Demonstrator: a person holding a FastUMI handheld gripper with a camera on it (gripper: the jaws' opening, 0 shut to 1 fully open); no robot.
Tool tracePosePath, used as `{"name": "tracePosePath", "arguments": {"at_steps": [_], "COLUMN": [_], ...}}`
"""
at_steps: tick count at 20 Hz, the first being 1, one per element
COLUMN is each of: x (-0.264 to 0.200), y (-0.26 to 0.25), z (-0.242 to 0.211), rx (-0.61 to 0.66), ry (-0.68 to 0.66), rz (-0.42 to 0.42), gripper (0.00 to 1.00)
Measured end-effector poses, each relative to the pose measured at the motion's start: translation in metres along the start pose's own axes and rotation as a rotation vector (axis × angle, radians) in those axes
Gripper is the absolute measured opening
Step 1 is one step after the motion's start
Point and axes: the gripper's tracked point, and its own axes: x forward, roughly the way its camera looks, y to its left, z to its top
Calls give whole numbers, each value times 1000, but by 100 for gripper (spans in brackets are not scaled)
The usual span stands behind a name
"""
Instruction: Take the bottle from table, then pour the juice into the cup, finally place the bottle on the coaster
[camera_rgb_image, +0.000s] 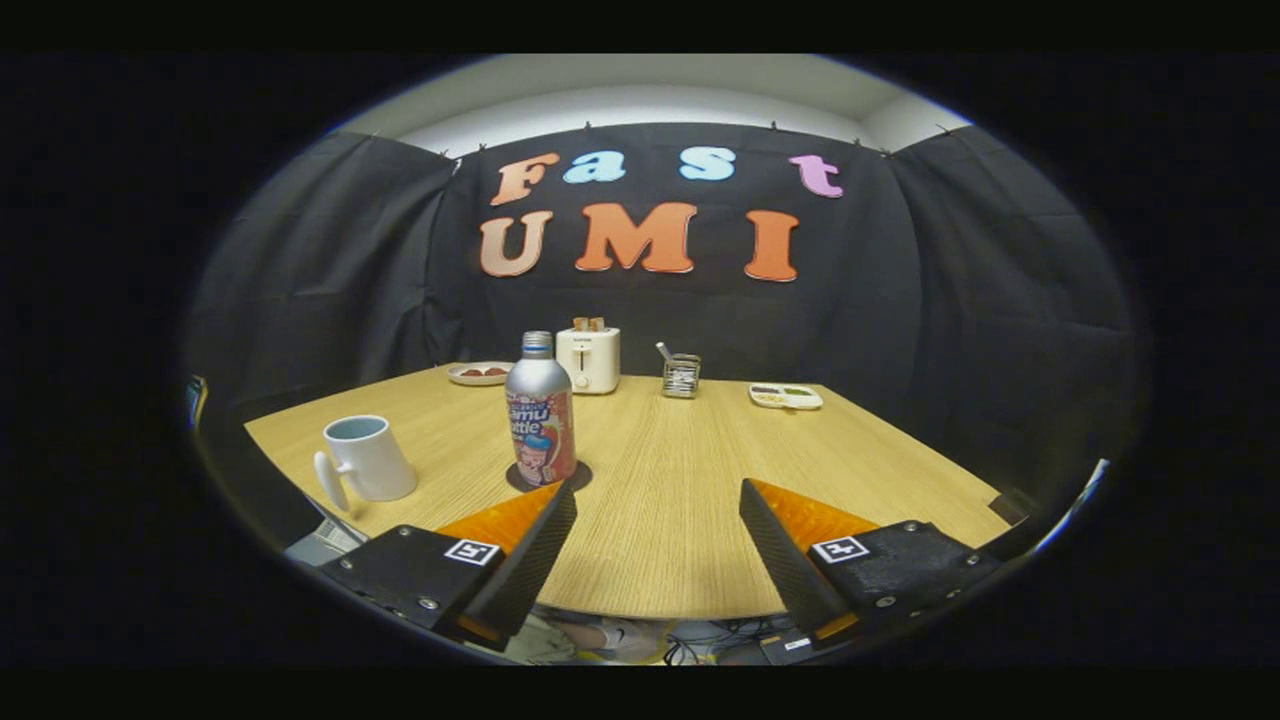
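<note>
tongs (657, 545) hang released, gripping nothing, over the counter's (690, 480) near edge. the bottle (541, 412) stands upright on the dark coaster (577, 476), just beyond the left finger, with the mug (368, 458) to its left, contents unseen. judging by that, the task looks finished or not begun; any grasp means swinging left around the bottle.

Light wooden table (700, 500) before black cloth wall (950, 300), white ceiling (650, 90) above.
</note>
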Motion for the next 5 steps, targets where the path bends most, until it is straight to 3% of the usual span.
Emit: {"name": "tracePosePath", "arguments": {"at_steps": [5], "x": [-7], "y": [-5], "z": [4], "rx": [-32], "ry": [-4], "rz": [12], "gripper": [97]}}
